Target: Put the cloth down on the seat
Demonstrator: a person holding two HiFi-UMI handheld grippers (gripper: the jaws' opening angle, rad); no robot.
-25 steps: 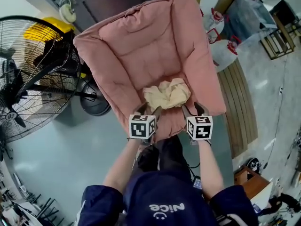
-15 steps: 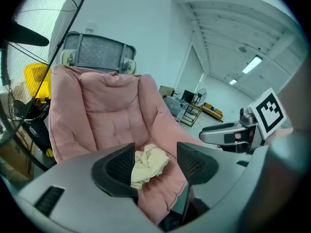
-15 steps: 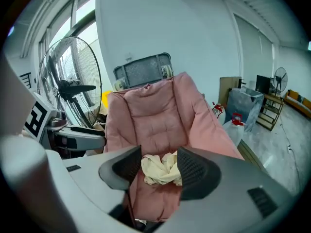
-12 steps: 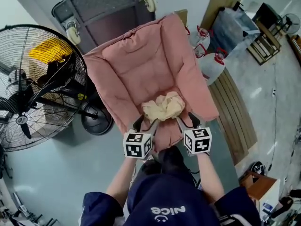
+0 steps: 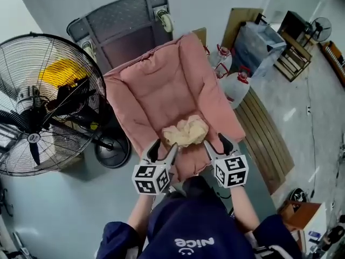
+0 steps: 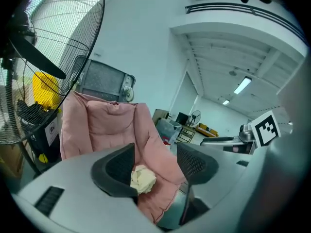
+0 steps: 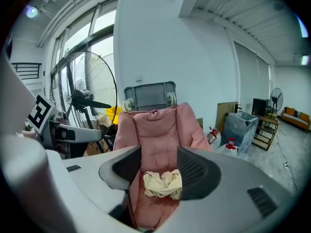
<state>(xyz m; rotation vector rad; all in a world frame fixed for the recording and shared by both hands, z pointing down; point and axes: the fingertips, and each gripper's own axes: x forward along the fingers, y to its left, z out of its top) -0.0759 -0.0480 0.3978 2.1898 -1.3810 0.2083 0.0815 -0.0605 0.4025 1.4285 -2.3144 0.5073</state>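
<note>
A crumpled cream cloth (image 5: 185, 131) lies on the seat of a padded pink chair (image 5: 161, 85), near its front edge. Both grippers hang apart from it, just off the chair's front. My left gripper (image 5: 160, 151) stands open with nothing between its jaws; past them the cloth (image 6: 143, 179) rests on the pink seat (image 6: 104, 127). My right gripper (image 5: 216, 143) is open too, and empty. In the right gripper view the cloth (image 7: 162, 183) sits beyond the jaws on the chair (image 7: 154, 132).
A large black floor fan (image 5: 46, 104) stands left of the chair. A grey wheeled cart (image 5: 124, 23) is behind it. Water jugs with red caps (image 5: 235, 85), a grey bin (image 5: 260, 41) and wooden slats (image 5: 267, 136) lie to the right.
Both grippers have drawn back from the cloth toward the person, and the head camera has pulled away, so the chair looks smaller. The cloth stays on the seat.
</note>
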